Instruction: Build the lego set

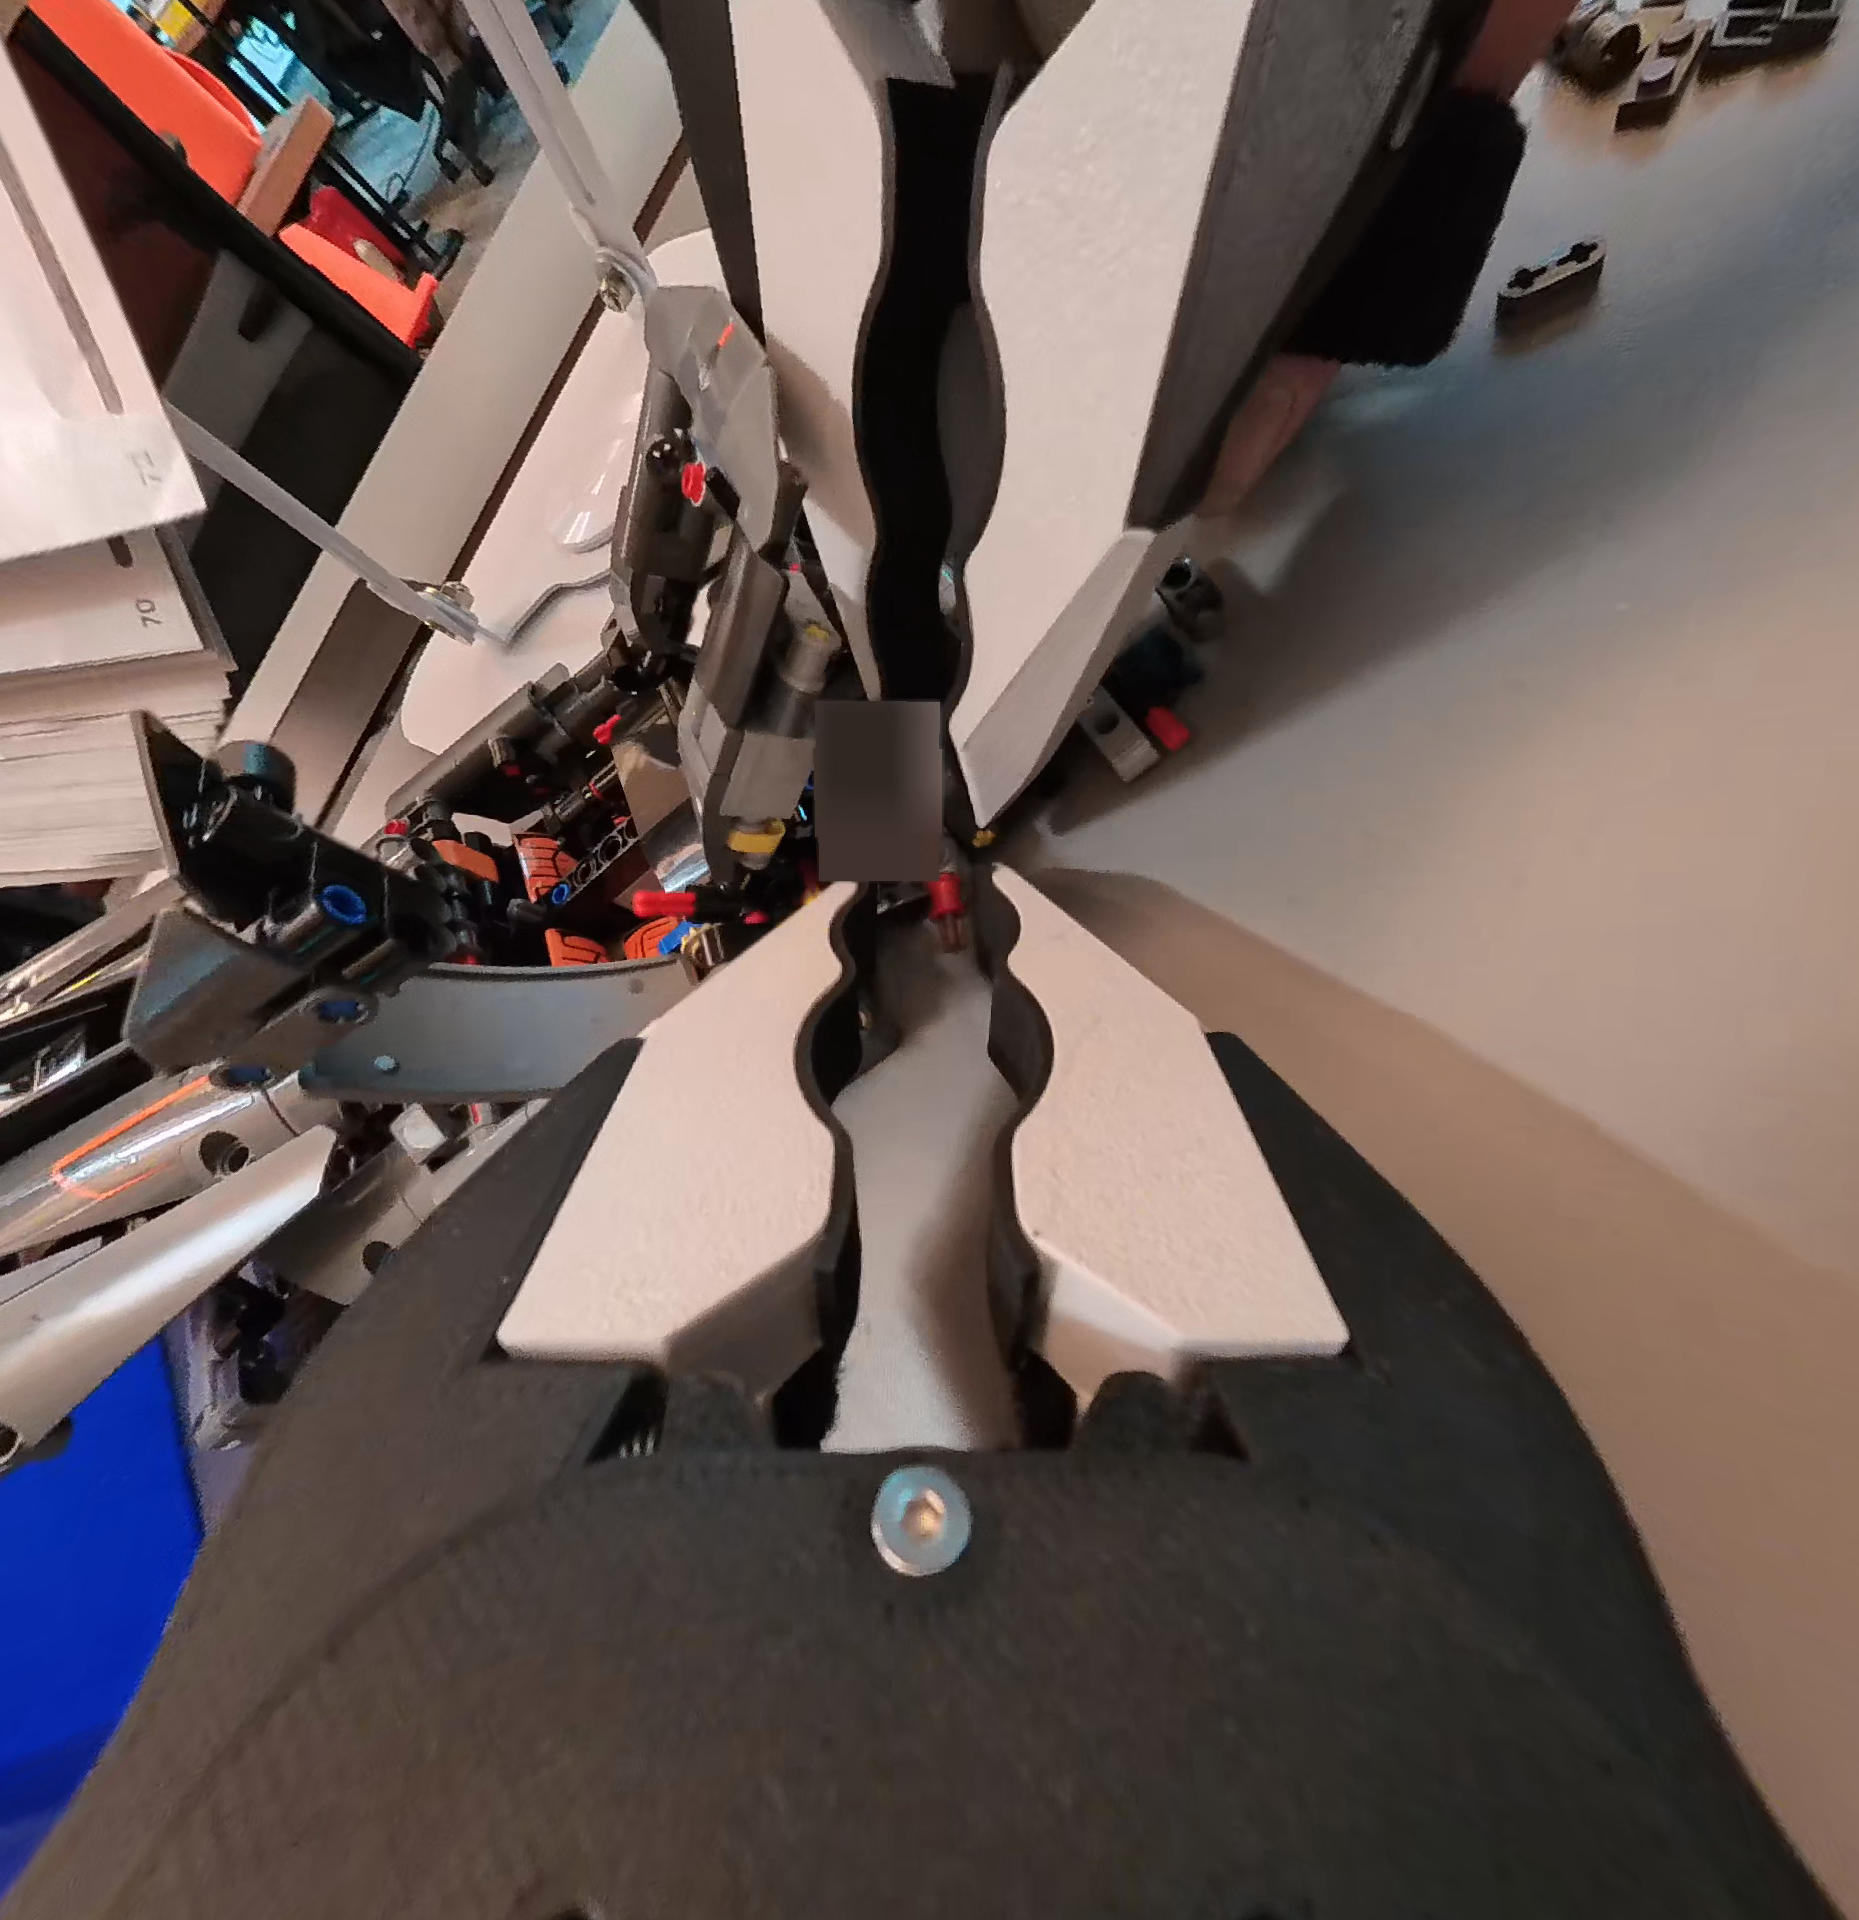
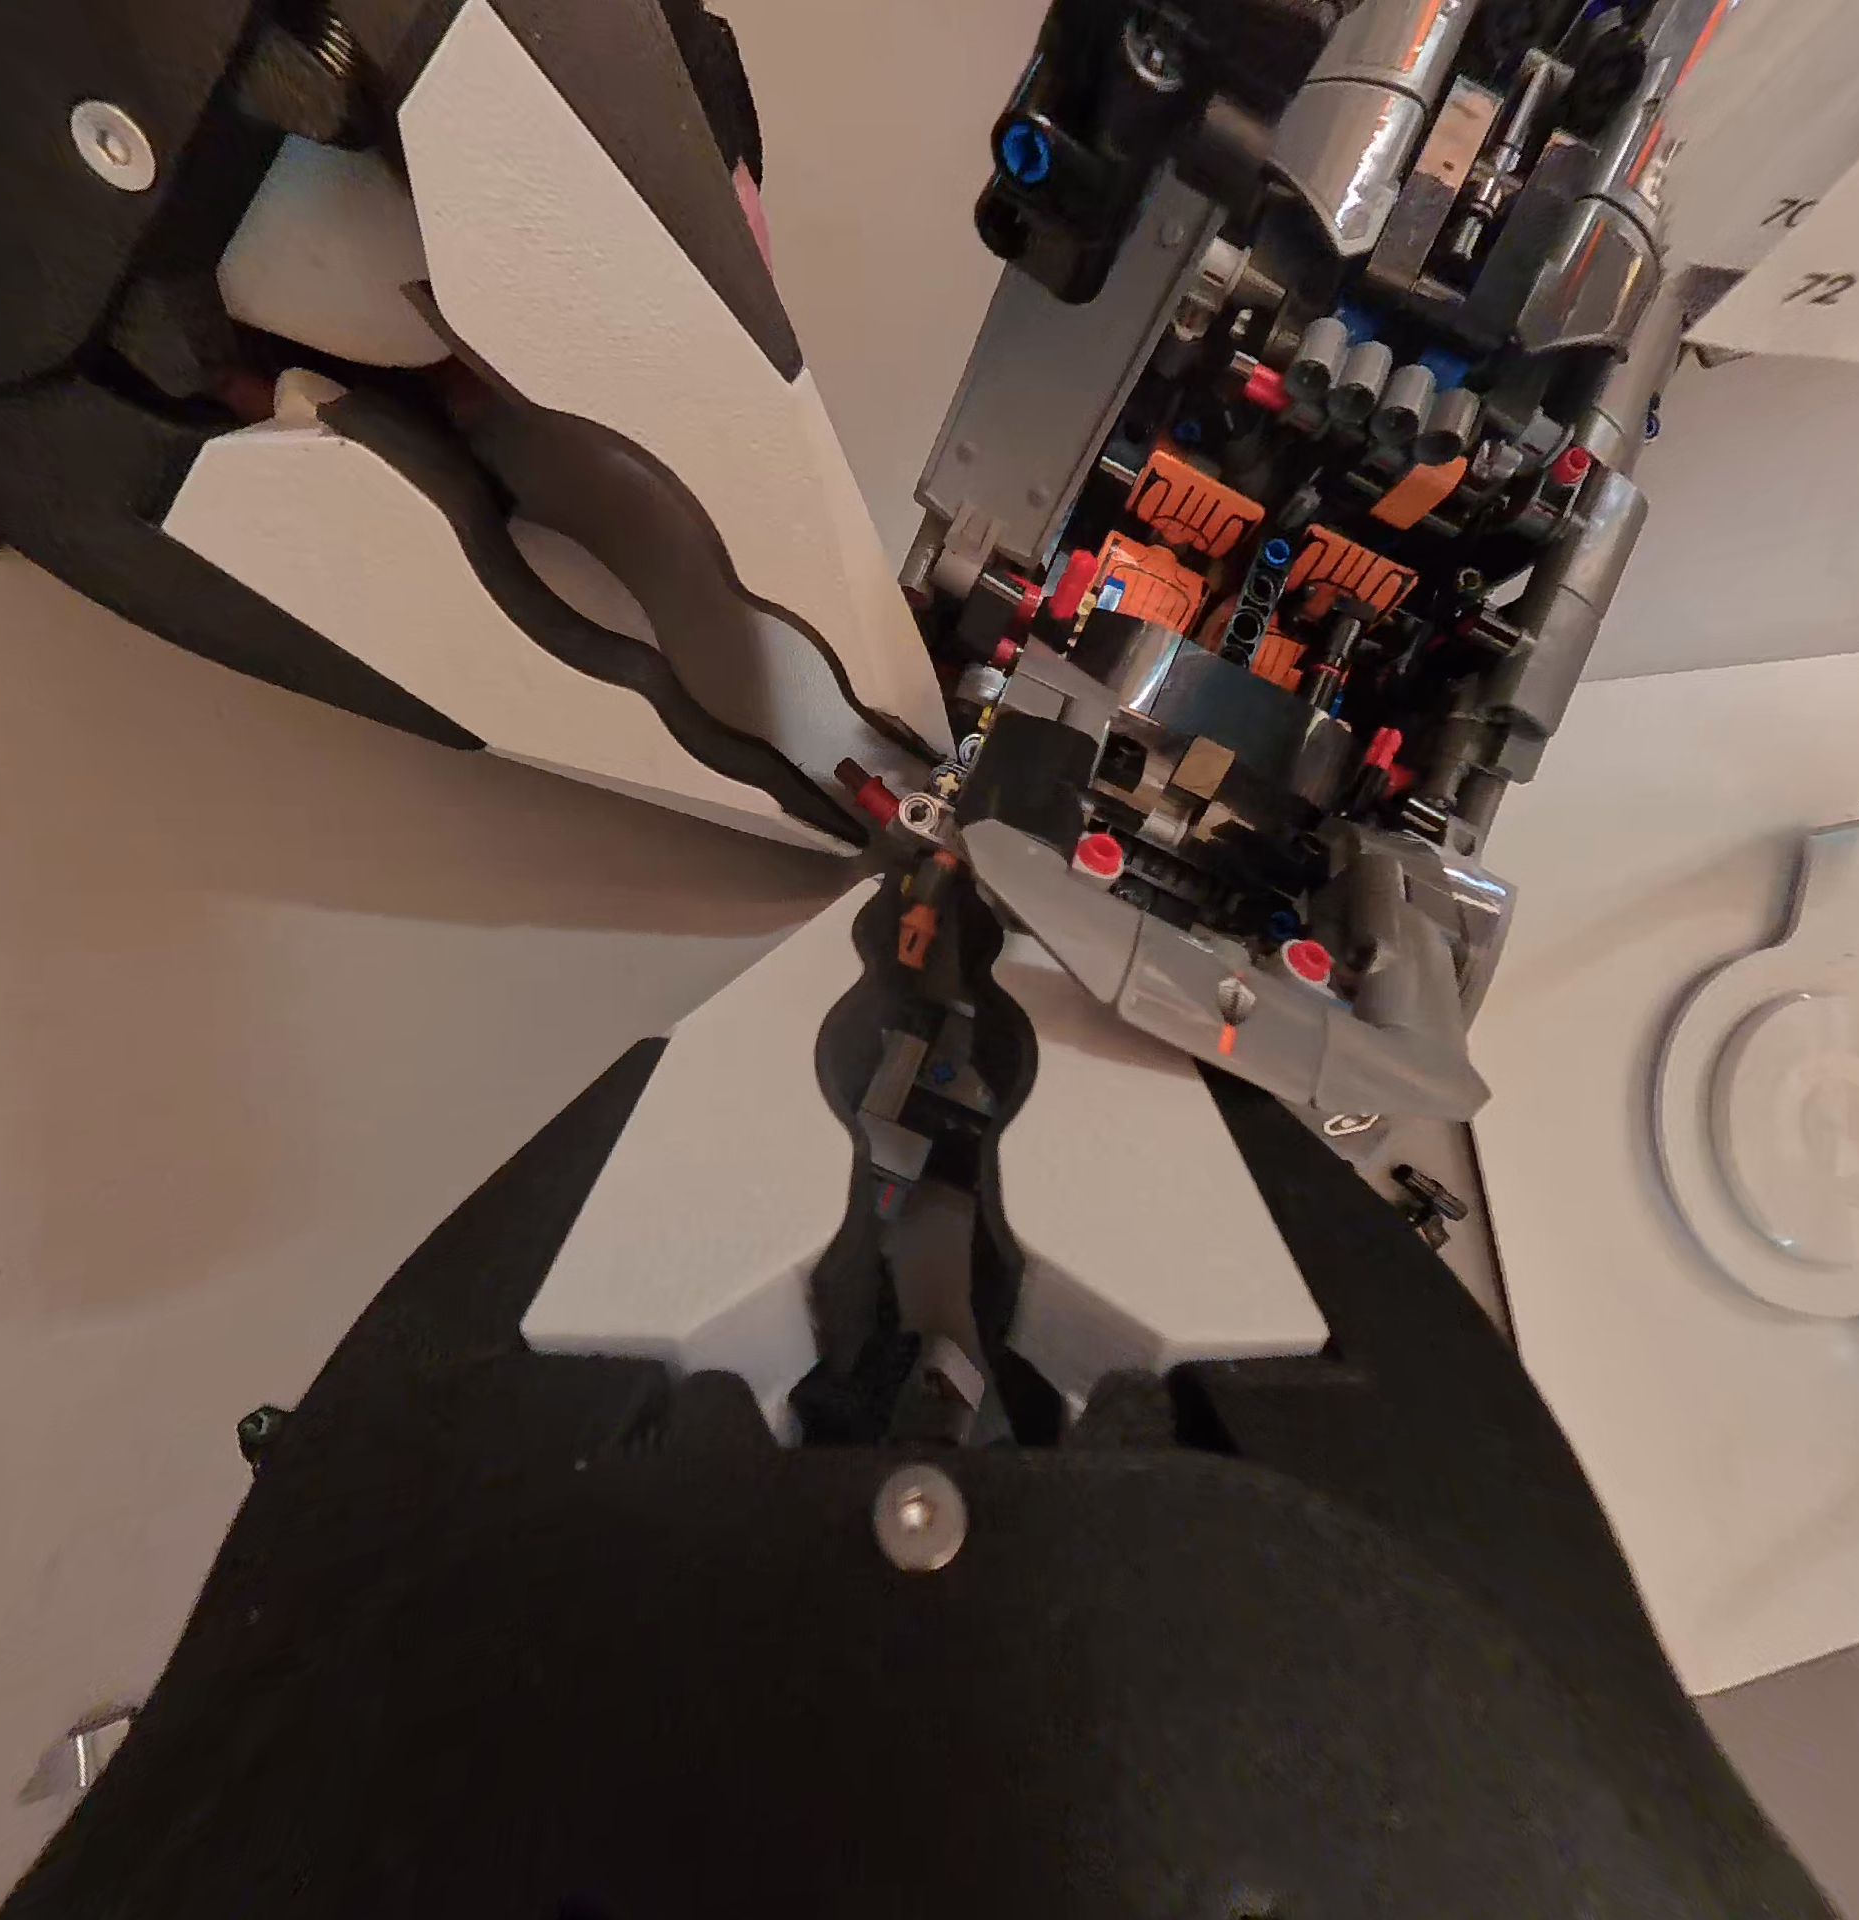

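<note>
Left gripper (image 1: 920, 894) clenched on a small red pin (image 1: 946, 906) at its tips, right against the lego model (image 1: 551, 831); right gripper (image 2: 930, 904) clamped around a thin dark sub-assembly (image 2: 920, 1081) with an orange piece (image 2: 914, 933) near the tips, also touching the model's grey front panel (image 2: 1195, 966); both grippers meet tip to tip at the model's near corner; model is a large grey, black and chrome car build with orange seats (image 2: 1195, 520), lying on the pale tabletop (image 1: 1527, 727); stacked instruction booklets (image 1: 63, 623) just beside the model; loose dark lego parts (image 1: 1553, 275) well apart toward the tabletop's far edge.
</note>
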A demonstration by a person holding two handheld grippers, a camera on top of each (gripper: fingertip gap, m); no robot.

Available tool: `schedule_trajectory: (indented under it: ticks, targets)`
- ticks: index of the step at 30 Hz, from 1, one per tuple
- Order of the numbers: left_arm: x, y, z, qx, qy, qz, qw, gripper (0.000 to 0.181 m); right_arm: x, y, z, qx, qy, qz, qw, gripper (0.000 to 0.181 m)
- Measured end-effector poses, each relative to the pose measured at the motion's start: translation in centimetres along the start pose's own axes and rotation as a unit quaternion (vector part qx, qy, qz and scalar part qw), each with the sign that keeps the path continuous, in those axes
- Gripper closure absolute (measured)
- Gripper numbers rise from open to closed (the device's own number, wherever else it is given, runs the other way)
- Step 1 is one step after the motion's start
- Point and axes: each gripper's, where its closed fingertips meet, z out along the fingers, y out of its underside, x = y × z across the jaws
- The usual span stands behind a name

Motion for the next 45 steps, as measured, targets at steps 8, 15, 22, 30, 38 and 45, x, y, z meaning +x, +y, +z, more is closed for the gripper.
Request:
schedule_trajectory:
  ticks: [8,15,22,30,38,45]
  targets:
    - [-0.4,-0.3,0.0,-0.008,-0.022,-0.008,1.000,0.171,0.0,0.0,0.0,0.000,-0.003,0.018,1.000,0.176]
    - [-0.5,-0.5,-0.1,-0.002,-0.025,-0.014,1.000,0.171,0.0,-0.1,0.1,0.011,-0.022,0.039,0.999,0.176]
    - [-0.7,-0.4,0.0,-0.003,-0.027,-0.025,0.999,0.171,0.0,-0.2,0.1,0.027,-0.061,0.081,0.994,0.177]
    - [-0.7,-0.3,0.0,-0.011,-0.032,-0.027,0.999,0.171,-0.1,-0.2,0.2,0.013,-0.021,0.013,1.000,0.179]
    - [-0.7,-0.3,0.0,-0.003,-0.025,-0.033,0.999,0.172,0.2,0.0,-0.3,0.003,-0.027,0.002,1.000,0.176]
    - [-0.7,-0.4,0.0,-0.001,-0.023,-0.030,0.999,0.172,0.5,0.3,-1.9,0.004,-0.043,0.010,0.999,0.181]
